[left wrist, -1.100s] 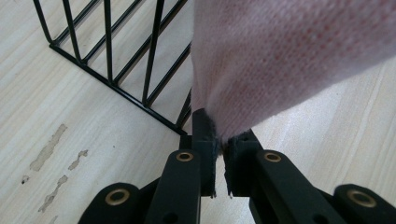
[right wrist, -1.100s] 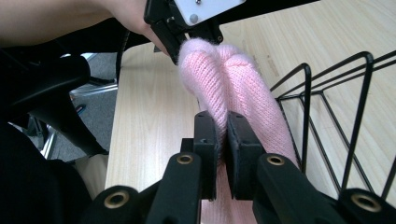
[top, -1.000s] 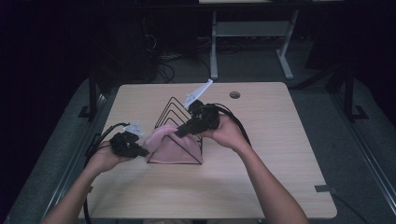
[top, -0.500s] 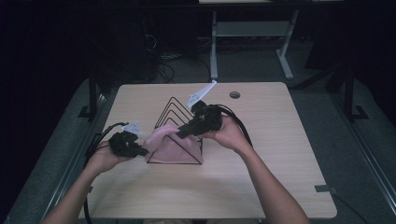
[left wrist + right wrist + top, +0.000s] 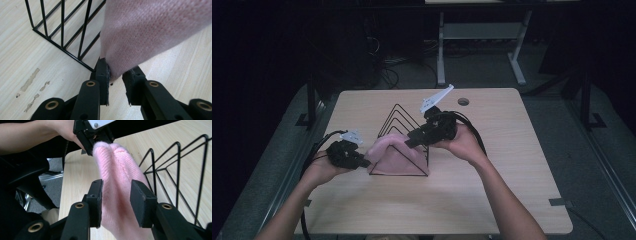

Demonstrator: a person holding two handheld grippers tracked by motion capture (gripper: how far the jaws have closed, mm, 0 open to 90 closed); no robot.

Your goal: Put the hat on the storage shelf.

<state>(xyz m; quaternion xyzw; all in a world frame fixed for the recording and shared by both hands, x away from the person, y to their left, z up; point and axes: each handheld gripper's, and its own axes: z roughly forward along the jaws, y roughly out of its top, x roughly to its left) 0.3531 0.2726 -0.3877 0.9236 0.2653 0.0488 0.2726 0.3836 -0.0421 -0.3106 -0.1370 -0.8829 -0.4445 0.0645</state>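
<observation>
— Left gripper (image 5: 115,82) first: how's it look?
— I see its jaws just parting, pink knit cloth (image 5: 389,156) between them, pads off.
— Right gripper (image 5: 116,197)?
— Also opening, straddling cloth loosely. Cloth's draped on the wire rack (image 5: 399,117), frame centre.

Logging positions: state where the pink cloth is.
In the high view, the pink cloth drapes over the black wire rack, left of table centre, between both grippers.

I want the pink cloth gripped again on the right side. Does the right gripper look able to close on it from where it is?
Probably yes. The right gripper has just been opening, and the pink cloth lies between its open jaws with nothing in front; the wire rack stands off to one side.
</observation>
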